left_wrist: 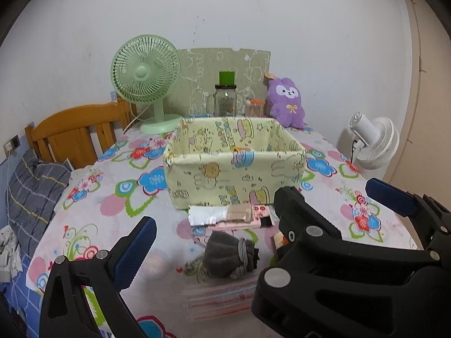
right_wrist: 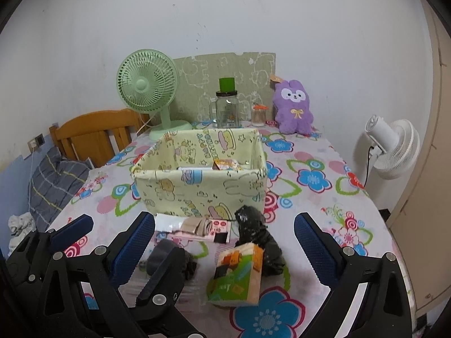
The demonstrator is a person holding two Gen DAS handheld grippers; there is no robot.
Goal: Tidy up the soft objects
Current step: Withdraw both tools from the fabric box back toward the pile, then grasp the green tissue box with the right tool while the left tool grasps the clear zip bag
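A yellow cartoon-print fabric bin (left_wrist: 234,174) (right_wrist: 203,186) stands mid-table with small packets inside. In front of it lie a pink flat packet with a silver pouch (left_wrist: 228,215) (right_wrist: 197,228), a rolled grey sock (left_wrist: 231,253), a striped pink packet (left_wrist: 220,295), a green tissue pack (right_wrist: 236,276) and a crumpled black bag (right_wrist: 256,236). My left gripper (left_wrist: 217,233) is open and empty, above the grey sock. My right gripper (right_wrist: 225,242) is open and empty, around the tissue pack without touching it.
A green desk fan (left_wrist: 146,84), glass jar with green lid (left_wrist: 225,95), cotton-swab box (left_wrist: 253,107) and purple plush rabbit (left_wrist: 287,101) stand at the back. A white fan (right_wrist: 391,146) is off the right edge; a wooden bed headboard (left_wrist: 79,132) is left.
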